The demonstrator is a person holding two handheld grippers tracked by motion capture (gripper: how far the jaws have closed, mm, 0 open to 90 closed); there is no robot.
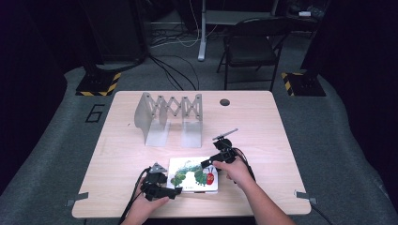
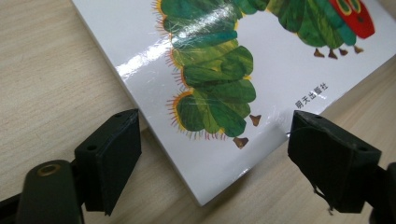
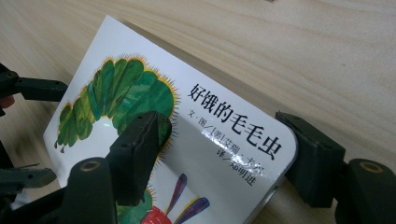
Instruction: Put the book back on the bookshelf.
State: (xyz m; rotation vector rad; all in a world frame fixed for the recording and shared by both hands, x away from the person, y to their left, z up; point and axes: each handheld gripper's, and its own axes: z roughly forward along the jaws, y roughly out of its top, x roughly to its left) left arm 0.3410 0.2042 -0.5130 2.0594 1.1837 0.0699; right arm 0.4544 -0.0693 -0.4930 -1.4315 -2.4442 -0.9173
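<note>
Flat on the wooden bench lies a picture book with a green caterpillar on its white cover — each gripper sits at one of its corners. Left gripper: jaws spread wide, the book's near corner between them, nothing clamped. Right gripper: likewise wide open, jaws straddling the rounded corner by the printed title. Beyond both grippers stands a grey folding rack.

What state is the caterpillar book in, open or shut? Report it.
Shut. The book lies flat on the table with its front cover up, caterpillar and title showing whole; no inside pages are spread in either gripper view.
</note>
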